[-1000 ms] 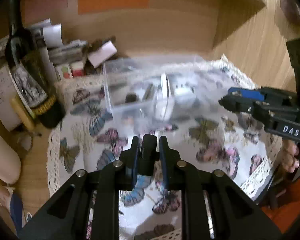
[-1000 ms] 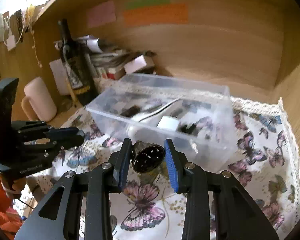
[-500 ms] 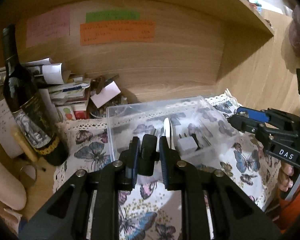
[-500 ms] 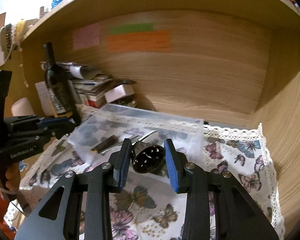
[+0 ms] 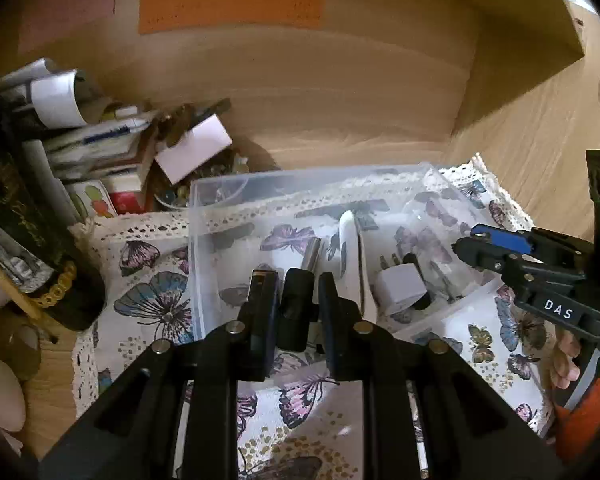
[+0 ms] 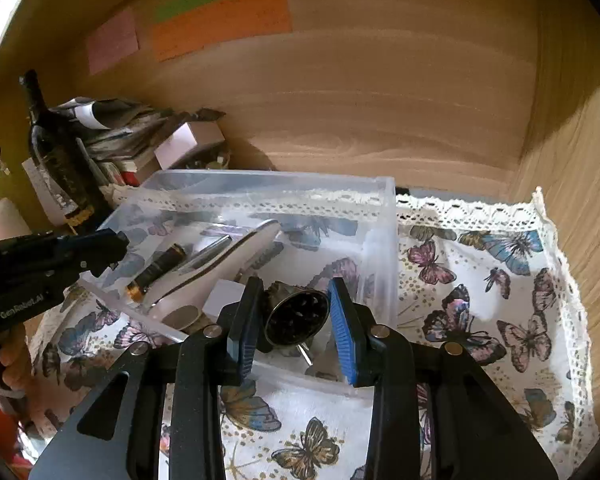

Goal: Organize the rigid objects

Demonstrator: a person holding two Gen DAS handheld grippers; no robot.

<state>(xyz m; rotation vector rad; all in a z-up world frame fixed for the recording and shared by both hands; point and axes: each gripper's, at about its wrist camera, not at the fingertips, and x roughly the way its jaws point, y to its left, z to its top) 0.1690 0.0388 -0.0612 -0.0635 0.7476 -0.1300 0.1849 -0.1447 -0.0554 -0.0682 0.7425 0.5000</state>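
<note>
My left gripper [image 5: 296, 292] is shut on a small black block [image 5: 296, 312] and holds it over the near edge of the clear plastic bin [image 5: 260, 188]. My right gripper [image 6: 296, 312] is shut on a dark metal cone with a perforated round end [image 6: 296, 316], over the bin's [image 6: 380, 216] near right part. In the bin lie a white shoehorn-like tool [image 5: 350, 256] [image 6: 220, 272], a white plug adapter [image 5: 398, 288], a black and gold cylinder [image 6: 156, 270] and a silver pen [image 6: 214, 248]. Each gripper shows in the other's view: the right one [image 5: 476, 244], the left one [image 6: 116, 242].
A butterfly-print cloth with lace trim [image 6: 480, 280] covers the wooden desk. A dark wine bottle [image 6: 60, 160] [image 5: 24, 248] and a heap of papers and boxes [image 5: 112, 152] stand at the back left. Wooden walls [image 6: 380, 80] close the back and right.
Both grippers dipped forward and down over the bin with their objects still held. The view tilted from the back wall toward the bin.
</note>
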